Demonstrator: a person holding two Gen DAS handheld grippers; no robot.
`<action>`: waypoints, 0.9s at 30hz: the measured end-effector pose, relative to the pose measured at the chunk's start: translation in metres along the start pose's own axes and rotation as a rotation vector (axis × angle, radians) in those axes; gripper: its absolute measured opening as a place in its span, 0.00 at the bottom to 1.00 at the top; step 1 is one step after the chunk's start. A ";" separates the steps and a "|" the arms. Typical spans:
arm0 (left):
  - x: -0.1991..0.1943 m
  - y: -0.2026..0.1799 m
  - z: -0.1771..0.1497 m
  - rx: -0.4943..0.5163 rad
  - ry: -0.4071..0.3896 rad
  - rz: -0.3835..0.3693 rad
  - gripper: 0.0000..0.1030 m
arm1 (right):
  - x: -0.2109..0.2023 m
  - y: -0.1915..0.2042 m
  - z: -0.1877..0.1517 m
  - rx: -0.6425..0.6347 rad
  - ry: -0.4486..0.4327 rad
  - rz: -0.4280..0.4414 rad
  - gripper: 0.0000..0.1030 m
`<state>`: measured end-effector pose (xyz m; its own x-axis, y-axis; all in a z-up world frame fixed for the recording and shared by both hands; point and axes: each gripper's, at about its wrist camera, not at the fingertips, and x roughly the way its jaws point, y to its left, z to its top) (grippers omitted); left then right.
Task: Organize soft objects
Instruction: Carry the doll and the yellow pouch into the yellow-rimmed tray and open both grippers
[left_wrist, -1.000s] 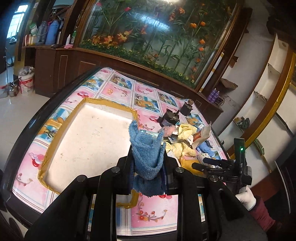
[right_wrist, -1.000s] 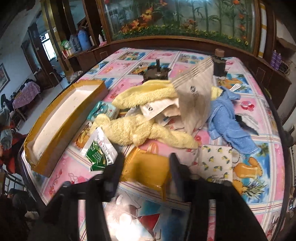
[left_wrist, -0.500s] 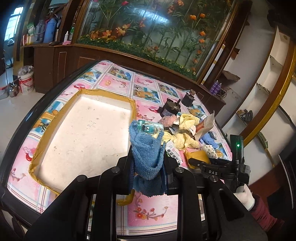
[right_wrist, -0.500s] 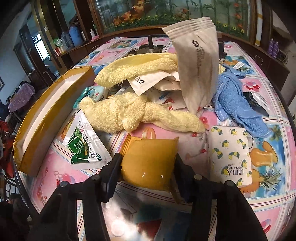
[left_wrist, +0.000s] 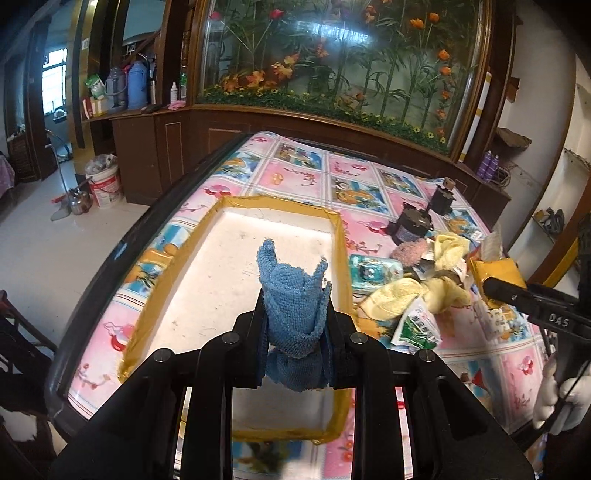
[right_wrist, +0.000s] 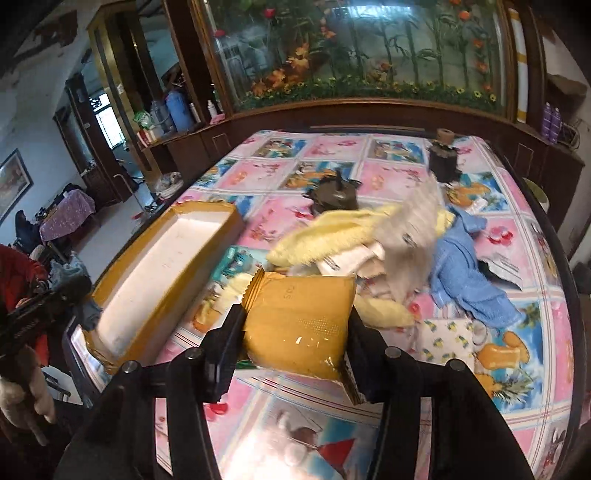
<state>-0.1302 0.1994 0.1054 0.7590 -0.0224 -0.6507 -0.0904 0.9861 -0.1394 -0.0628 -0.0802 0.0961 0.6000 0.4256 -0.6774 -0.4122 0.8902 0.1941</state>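
Left gripper (left_wrist: 294, 314): clenched on a blue cloth (left_wrist: 293, 295), bunched upright between the fingers, held above the tray's white floor, probably so it can be dropped straight in.
Right gripper (right_wrist: 295, 325): grasping a yellow packet (right_wrist: 299, 325) across its width, lifted off the worktop (right_wrist: 546, 332); the soft pack bulges between the fingers, so the squeeze looks firm enough to carry.
Tray (left_wrist: 236, 201): shallow, white inside with tan taped rim, at 9 o'clock of the pile; apparently the collecting place.
Pile: yellow towels (right_wrist: 332, 229), a second blue towel (right_wrist: 465, 266), a lemon-print pack (right_wrist: 447, 332) and a green sachet (left_wrist: 417, 325) lie heaped at 3 o'clock of the tray, awaiting sorting.
Blur: a pale bag (right_wrist: 413, 221) in the pile is smeared; its pose is unclear.
Likely step: carrying both items toward the tray.
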 end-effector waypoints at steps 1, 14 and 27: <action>0.002 0.003 0.003 0.006 -0.008 0.026 0.22 | 0.006 0.010 0.007 -0.020 0.003 0.021 0.51; 0.034 0.043 0.035 0.038 -0.047 0.168 0.22 | 0.107 0.121 0.047 -0.249 0.081 0.102 0.51; 0.104 0.046 0.057 0.083 0.028 0.205 0.22 | 0.153 0.137 0.058 -0.258 0.115 0.022 0.51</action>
<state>-0.0192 0.2520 0.0736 0.7120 0.1761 -0.6797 -0.1862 0.9807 0.0591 0.0124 0.1161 0.0602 0.5133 0.4104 -0.7537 -0.5944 0.8035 0.0327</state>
